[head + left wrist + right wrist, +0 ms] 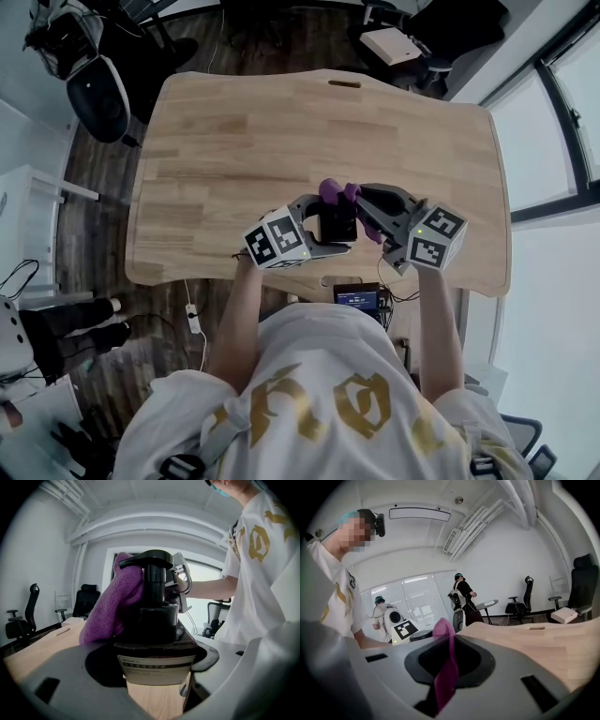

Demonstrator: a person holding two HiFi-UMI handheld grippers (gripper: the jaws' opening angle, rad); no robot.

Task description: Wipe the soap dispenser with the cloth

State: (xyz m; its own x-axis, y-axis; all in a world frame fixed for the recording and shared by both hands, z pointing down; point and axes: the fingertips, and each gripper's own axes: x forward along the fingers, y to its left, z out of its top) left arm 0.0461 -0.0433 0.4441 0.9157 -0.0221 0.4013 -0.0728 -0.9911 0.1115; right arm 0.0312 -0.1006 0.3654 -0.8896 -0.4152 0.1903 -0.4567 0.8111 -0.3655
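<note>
In the head view, the left gripper [319, 231] is seen just left of centre, over the near part of the wooden table [234, 141], with black-and-white square markers on its cube. Its jaws are clamped on the soap dispenser [336, 223], a dark bottle held between the two grippers. A purple cloth [330, 190] is bunched against the far side of the dispenser. To the right, the right gripper [371, 214] is turned inward toward the bottle, and its cube bears the same kind of markers. Gold ornamental lettering is printed on the person's white shirt [328, 394], but it cannot be read.

Details hidden from above are given by the left gripper view. The black pump head and collar are shown upright. A pale label [157, 667] with a dark band is wrapped round the body at jaw level, but its lines of print are too small to be read with confidence. There the cloth is draped against the bottle's left side, up to the spout.

Only in the right gripper view is that gripper's grip made plain: its jaws are closed on a thin fold of the cloth, pinched upright between them. The dispenser itself is not shown there. The left gripper's marker cube [405, 629] is visible just beyond.
</note>
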